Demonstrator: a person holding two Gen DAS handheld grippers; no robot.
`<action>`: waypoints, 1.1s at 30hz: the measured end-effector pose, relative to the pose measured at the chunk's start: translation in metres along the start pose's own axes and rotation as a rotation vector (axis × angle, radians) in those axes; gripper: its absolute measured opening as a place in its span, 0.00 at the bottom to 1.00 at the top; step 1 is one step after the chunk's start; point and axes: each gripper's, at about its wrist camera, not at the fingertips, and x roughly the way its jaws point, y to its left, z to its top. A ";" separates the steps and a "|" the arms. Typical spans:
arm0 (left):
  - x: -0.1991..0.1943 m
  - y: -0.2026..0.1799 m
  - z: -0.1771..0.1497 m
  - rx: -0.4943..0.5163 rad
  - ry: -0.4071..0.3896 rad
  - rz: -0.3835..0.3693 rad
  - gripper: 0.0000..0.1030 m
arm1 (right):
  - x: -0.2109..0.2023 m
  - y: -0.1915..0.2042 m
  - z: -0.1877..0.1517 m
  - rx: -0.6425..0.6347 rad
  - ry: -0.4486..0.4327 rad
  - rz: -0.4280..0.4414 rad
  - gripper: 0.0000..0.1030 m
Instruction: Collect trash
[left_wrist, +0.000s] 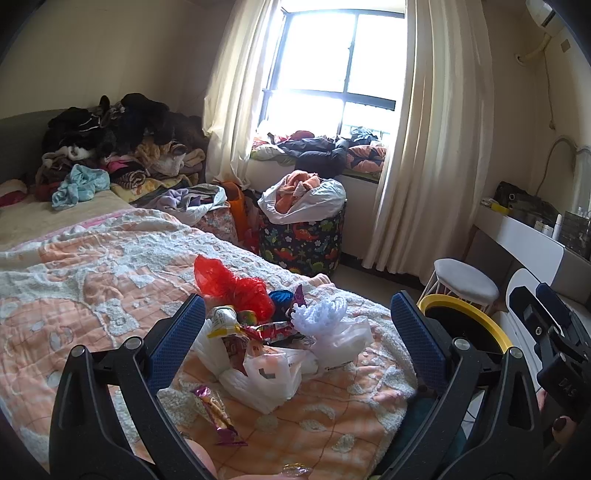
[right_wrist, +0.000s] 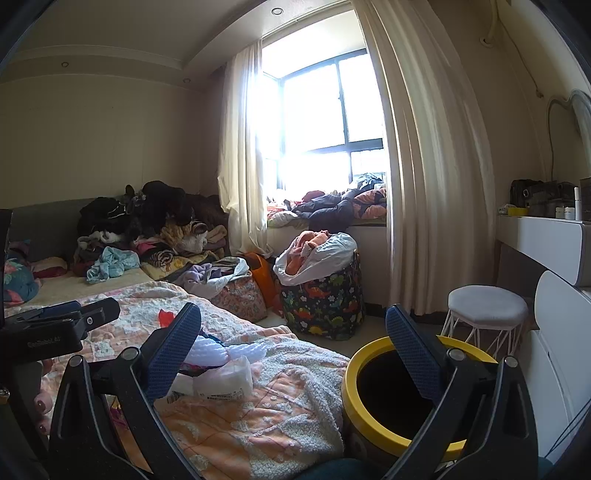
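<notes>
We hold the left gripper (left_wrist: 297, 321) and right gripper (right_wrist: 293, 334) spread wide, pinching nothing. The trash pile (left_wrist: 273, 332) sits mid-frame on the bed blanket (left_wrist: 92, 295), and the yellow-rimmed bin (right_wrist: 369, 417) waits at the lower right. The slippery plastic bags (left_wrist: 258, 373) could slide out, or we could grab the fluffy blanket too.

A heap of wrappers and bags (left_wrist: 273, 347) lies on the bed (left_wrist: 92, 295) near its foot-end corner, with a single wrapper (left_wrist: 216, 413) apart from it, nearer the foot edge. Off that corner, on the floor, stands the bin (right_wrist: 373, 417), and a stool (right_wrist: 487, 314) sits behind it, beside the dresser (right_wrist: 543, 236). A basket (right_wrist: 325, 302) stuffed with laundry stands behind the bed's side edge, below the window ledge (right_wrist: 369, 221). Clothes (left_wrist: 110, 147) are piled at the head end of the bed
</notes>
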 end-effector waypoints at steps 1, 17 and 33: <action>0.000 0.001 0.000 0.002 0.000 0.001 0.89 | 0.000 0.000 0.000 0.000 0.000 -0.001 0.95; -0.001 0.002 0.000 0.003 -0.001 -0.001 0.89 | -0.001 -0.004 0.000 0.002 0.003 -0.001 0.95; -0.001 0.002 -0.001 0.000 0.000 -0.001 0.89 | 0.003 -0.007 -0.007 0.003 0.009 0.003 0.95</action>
